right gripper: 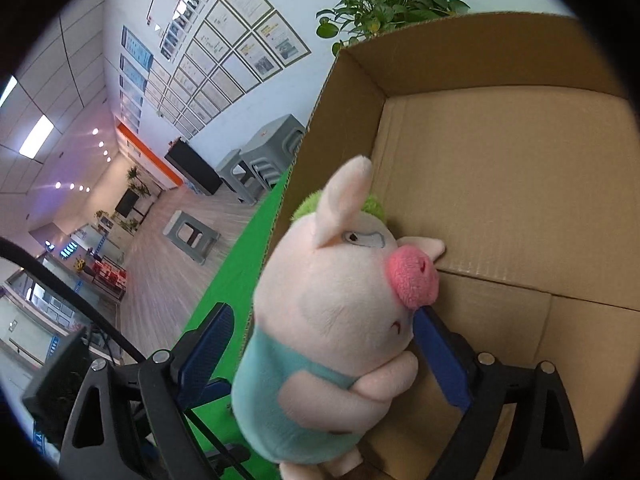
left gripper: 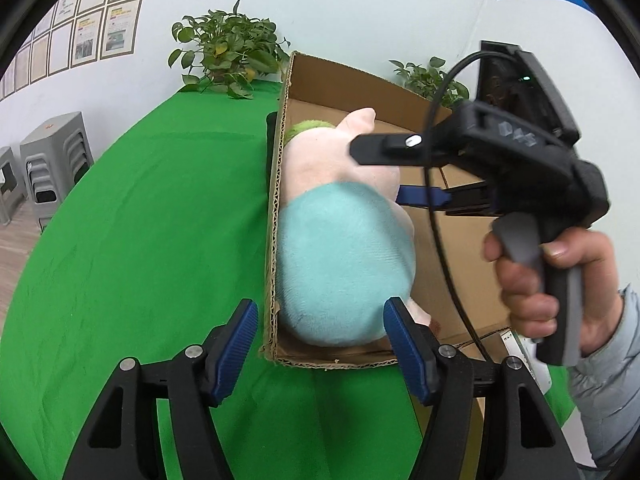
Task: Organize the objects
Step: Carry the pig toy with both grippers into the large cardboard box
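- A pale wall [left gripper: 360,8] is hung with rows of framed notices [right gripper: 236,60].
- Grey plastic stools [left gripper: 52,160] are stacked beside the green-covered table [left gripper: 140,240].
- Potted plants [left gripper: 228,56] are set against the wall.
- A wood-look floor [right gripper: 160,264] is lit by ceiling lights [right gripper: 36,136].

The pale pink plush pig in a teal cloth shirt [right gripper: 332,320] is soft, fuzzy fabric with a tufted green top and a nubbly pink snout. The open brown cardboard box [left gripper: 452,248] is matt paperboard, its cut edges showing rough corrugation. The bright green tablecloth [left gripper: 140,240] looks like matt, felt-like cloth. The left gripper [left gripper: 320,344] is matt black plastic with ribbed blue rubbery pads [left gripper: 236,348] and shiny metal pivot pins.
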`<move>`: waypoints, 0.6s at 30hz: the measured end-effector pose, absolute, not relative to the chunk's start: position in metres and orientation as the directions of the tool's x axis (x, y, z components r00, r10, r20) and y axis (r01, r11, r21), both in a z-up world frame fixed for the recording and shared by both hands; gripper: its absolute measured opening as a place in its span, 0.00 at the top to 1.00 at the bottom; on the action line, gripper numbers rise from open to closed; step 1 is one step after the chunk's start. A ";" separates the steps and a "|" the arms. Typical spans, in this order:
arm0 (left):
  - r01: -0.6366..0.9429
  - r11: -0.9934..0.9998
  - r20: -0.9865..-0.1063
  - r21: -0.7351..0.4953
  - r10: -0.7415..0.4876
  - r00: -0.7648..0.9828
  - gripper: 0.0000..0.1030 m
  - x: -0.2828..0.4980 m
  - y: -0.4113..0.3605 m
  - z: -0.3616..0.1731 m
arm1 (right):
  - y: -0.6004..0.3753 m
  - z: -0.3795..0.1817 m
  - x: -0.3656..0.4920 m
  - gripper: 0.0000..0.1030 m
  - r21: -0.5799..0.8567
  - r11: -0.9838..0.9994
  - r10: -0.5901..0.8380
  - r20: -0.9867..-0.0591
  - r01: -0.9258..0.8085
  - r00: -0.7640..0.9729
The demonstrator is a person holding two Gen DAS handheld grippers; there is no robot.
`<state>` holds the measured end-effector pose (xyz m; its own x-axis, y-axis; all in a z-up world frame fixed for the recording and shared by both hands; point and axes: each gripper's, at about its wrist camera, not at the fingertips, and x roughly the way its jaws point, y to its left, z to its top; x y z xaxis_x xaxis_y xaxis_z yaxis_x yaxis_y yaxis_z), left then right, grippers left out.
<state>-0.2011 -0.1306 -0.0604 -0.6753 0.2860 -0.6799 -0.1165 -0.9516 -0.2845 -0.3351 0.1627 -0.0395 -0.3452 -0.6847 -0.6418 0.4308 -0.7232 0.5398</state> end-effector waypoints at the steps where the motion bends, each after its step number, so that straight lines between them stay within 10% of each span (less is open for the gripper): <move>1: -0.118 -0.950 -0.680 -0.288 0.290 -0.673 0.38 -0.200 -0.130 -0.061 | 0.166 -0.039 -0.334 0.11 0.548 -0.724 -0.684 -0.649 0.420 -0.333; 18: -0.127 -0.954 -0.674 -0.273 0.283 -0.682 0.35 -0.193 -0.111 -0.069 | 0.144 -0.061 -0.331 0.25 0.513 -0.728 -0.655 -0.715 0.456 -0.242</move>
